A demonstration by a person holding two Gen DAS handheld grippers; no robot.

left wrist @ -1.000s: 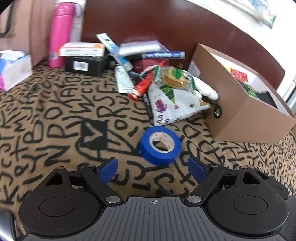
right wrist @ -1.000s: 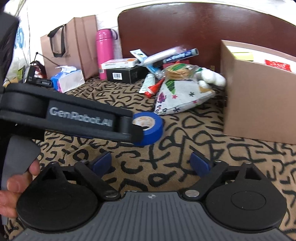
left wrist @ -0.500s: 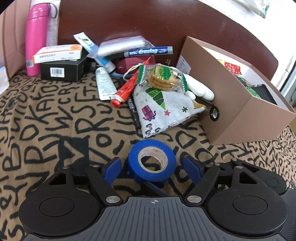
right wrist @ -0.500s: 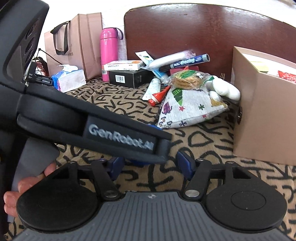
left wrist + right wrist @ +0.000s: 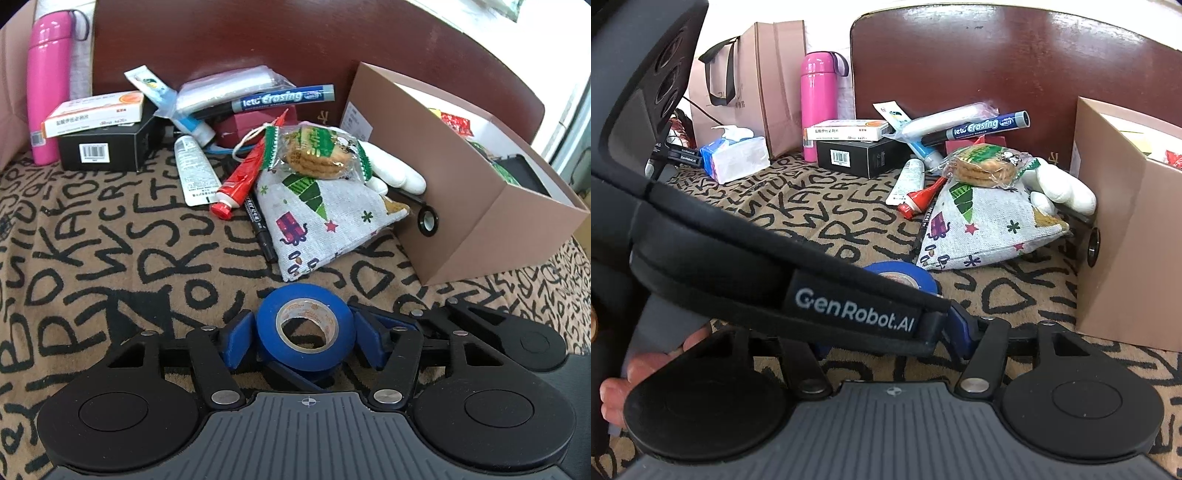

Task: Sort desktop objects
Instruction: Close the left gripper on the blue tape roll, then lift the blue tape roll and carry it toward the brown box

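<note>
left wrist view: the left hand-held gripper has been closing; its blue pads now sit against both sides of the blue tape roll, which lies flat on the letter-patterned cloth of the worktop. bare cloth lies to the left; the open cardboard box stands near on the right.

right wrist view: the right hand-held gripper is largely hidden behind the left one's body; i cannot tell its grip. the tape roll shows just beyond. a christmas-print pouch lies further back.
</note>
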